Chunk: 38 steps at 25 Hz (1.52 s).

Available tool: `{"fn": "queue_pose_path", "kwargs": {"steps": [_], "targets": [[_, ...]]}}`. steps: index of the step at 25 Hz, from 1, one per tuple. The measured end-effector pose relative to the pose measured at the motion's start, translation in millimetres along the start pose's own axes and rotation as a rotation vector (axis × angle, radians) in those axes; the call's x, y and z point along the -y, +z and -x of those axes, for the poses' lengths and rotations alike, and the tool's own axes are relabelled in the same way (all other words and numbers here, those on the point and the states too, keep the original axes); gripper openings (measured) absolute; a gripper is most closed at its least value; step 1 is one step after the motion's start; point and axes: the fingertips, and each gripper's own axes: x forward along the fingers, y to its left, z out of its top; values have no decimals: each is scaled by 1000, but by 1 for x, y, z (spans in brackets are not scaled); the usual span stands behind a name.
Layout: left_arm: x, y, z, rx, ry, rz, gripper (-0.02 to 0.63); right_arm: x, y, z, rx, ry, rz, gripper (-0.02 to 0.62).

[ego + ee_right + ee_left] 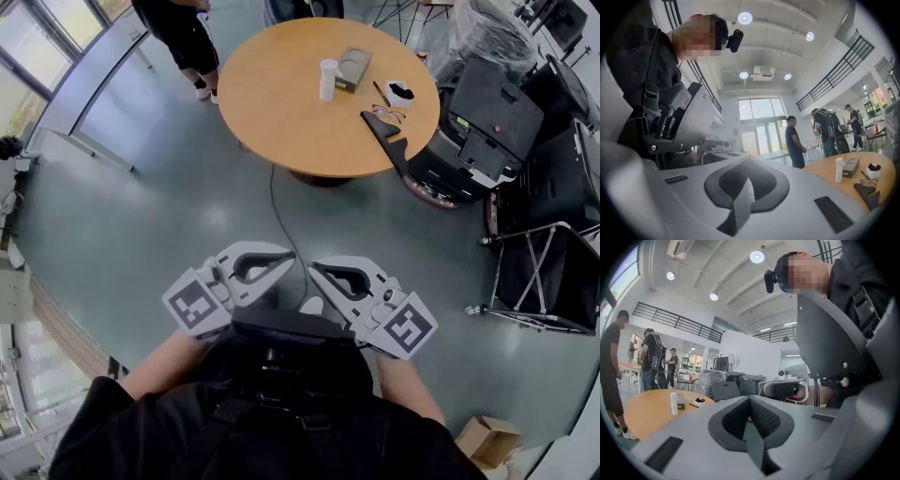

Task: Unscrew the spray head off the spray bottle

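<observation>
The left gripper is held close to the person's chest over the floor, its fingers pressed fully together with nothing between them; the right gripper mirrors it just beside, fingers likewise closed and empty, the two tips turned toward each other rather than at the work. The spray bottle stands upright, long axis vertical, spray head on top, on the round wooden surface well ahead of both, just beside a small box; it falls off to the left in the left gripper view and to the right in the right gripper view. Neither hand looks clearly nearer; the person probably must first walk to the surface.
</observation>
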Motion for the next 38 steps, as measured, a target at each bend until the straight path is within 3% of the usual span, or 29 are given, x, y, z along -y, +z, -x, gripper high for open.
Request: {"fn": "queue_pose_path", "kwargs": {"steps": [5, 14, 18, 26, 38], "targets": [[-17, -4, 5, -21, -23, -70, 3, 15, -3, -18, -13, -16, 11, 6], [-130, -2, 28, 11, -78, -54, 3, 71, -13, -114, -44, -76, 18, 5], [-177, 1, 42, 17, -105, -66, 3, 96, -6, -161, 16, -110, 2, 5], [-259, -10, 75, 23, -153, -27, 3, 130, -18, -243, -34, -167, 1, 5], [-312, -5, 98, 21, -192, 1, 3, 142, -20, -298, -83, -212, 8, 6]]}}
